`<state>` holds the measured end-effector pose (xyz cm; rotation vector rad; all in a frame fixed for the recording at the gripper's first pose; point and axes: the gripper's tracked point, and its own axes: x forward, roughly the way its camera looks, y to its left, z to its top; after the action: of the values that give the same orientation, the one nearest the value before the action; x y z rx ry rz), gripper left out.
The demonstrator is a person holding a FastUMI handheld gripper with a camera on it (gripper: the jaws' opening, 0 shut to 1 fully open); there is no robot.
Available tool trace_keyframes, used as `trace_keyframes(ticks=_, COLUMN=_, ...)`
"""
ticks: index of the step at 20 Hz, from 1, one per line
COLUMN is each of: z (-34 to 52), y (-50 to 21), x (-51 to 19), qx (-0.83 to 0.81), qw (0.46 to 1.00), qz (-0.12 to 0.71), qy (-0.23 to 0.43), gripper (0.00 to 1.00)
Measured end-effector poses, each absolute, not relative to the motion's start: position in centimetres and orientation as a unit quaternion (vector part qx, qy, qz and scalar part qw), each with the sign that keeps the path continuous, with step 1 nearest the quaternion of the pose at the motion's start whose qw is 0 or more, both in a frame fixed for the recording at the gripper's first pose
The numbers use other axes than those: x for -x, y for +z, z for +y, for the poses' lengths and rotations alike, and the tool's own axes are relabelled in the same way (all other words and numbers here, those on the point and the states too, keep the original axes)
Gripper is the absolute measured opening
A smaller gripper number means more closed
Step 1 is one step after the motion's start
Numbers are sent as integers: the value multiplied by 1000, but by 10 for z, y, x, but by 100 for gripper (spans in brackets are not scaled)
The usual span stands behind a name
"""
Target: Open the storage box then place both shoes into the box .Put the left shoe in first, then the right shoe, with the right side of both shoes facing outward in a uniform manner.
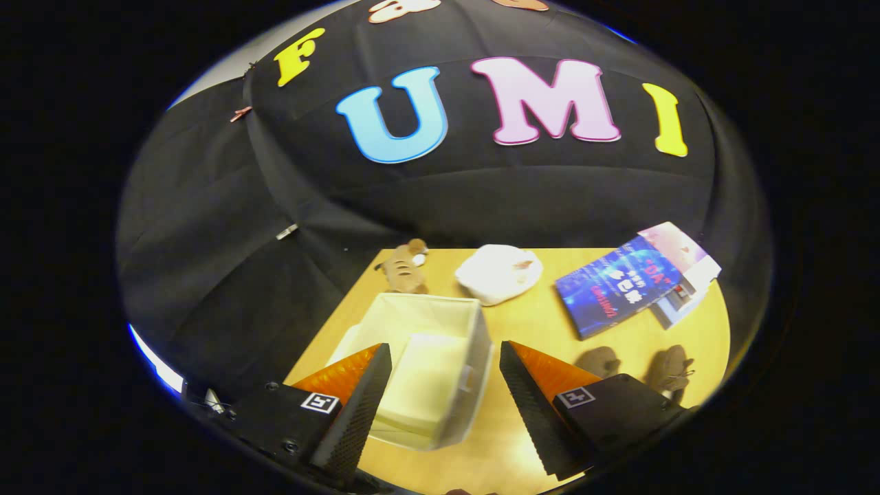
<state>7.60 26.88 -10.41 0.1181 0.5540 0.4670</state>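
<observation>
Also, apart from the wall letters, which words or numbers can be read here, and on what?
Book: cover print, too blurred to read.
Papers beside it: too small to read.
Gripper: square code tags, no words; open, fingers astride the box.

storage box (433,357) open-topped between spread fingers (357,405), shoes (636,368) unobstructed beside

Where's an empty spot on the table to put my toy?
Bare wood lies between the storage box and the blue book, running toward the open gripper. It's crowded beyond the box, by the plush toy and white bundle, and around the shoes.
</observation>
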Motion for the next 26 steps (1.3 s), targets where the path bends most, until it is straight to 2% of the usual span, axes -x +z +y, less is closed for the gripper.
trace_keyframes(ticks=9, z=111, y=-195, x=-84, qx=-1, qw=944, qz=311, qy=113, gripper=99)
trace_keyframes(ticks=15, z=70, y=-287, x=-95, qx=7, qw=926, qz=372, qy=71, gripper=99)
trace_keyframes(ticks=20, z=79, y=-331, x=-124, qx=-14, qw=919, qz=390, qy=61, gripper=98)
trace_keyframes(ticks=21, z=82, y=-332, x=-132, qx=-23, qw=922, qz=383, qy=59, gripper=93)
trace_keyframes(ticks=24, z=85, y=-349, x=-142, qx=-30, qw=917, qz=396, qy=49, gripper=68)
trace_keyframes(ticks=26, z=92, y=-350, x=-144, qx=-46, qw=914, qz=399, qy=53, gripper=45)
